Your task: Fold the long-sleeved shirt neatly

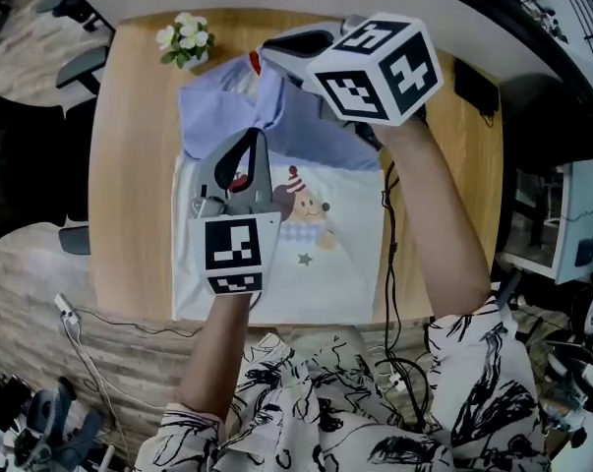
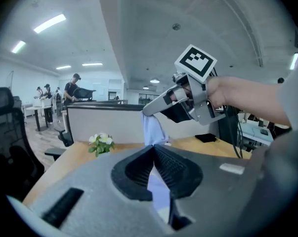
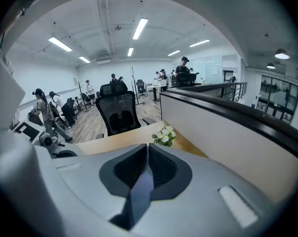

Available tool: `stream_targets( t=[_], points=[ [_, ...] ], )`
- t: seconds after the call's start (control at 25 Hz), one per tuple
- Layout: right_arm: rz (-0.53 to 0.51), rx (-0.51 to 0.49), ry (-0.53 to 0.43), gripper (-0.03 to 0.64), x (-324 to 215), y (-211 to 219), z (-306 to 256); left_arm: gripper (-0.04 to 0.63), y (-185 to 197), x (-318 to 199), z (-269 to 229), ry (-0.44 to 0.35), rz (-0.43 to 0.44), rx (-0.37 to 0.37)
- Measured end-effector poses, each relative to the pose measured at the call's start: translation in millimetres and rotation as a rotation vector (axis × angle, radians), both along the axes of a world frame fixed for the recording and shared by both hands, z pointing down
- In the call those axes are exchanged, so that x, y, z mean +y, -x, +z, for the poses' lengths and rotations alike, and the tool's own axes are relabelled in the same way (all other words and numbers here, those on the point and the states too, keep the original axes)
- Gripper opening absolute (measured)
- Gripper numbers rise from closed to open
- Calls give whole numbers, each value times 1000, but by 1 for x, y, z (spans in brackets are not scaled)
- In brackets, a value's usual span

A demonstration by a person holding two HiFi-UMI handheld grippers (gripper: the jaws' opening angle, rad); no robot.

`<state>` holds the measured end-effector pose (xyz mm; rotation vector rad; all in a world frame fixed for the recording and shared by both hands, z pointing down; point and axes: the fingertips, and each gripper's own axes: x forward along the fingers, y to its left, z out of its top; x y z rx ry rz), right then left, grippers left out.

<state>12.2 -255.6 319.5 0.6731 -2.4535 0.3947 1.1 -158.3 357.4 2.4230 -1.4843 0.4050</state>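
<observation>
The long-sleeved shirt (image 1: 321, 264) lies on the wooden table (image 1: 129, 195). It has a white body with a cartoon print, and a pale blue part (image 1: 222, 101) is lifted over its upper half. My left gripper (image 1: 255, 142) is shut on that blue cloth (image 2: 158, 191), which runs between its jaws. My right gripper (image 1: 268, 59) is higher and farther back and is also shut on the blue cloth (image 3: 140, 189). In the left gripper view, the right gripper (image 2: 147, 113) holds a hanging fold (image 2: 152, 130) above the table.
A small pot of white flowers (image 1: 185, 39) stands at the table's far left corner. A black cable (image 1: 388, 264) runs along the shirt's right side, and a black block (image 1: 476, 88) lies at the far right. A grey partition (image 2: 104, 122) backs the table. An office chair (image 3: 120, 113) stands beyond it.
</observation>
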Motion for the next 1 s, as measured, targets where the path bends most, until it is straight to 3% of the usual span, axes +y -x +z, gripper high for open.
stream_targets(
  t=[0.44, 0.84, 0.92, 1.0],
  points=[
    [23, 69, 182, 28, -19, 74, 130, 14, 68, -14, 117, 255, -200, 145],
    [78, 96, 395, 34, -28, 127, 229, 15, 105, -13, 196, 382, -275, 131],
    [88, 40, 447, 82, -26, 134, 236, 29, 110, -12, 203, 386, -284, 139],
    [84, -39, 484, 194, -27, 139, 230, 138, 116, -11, 203, 369, -288, 142]
  ],
)
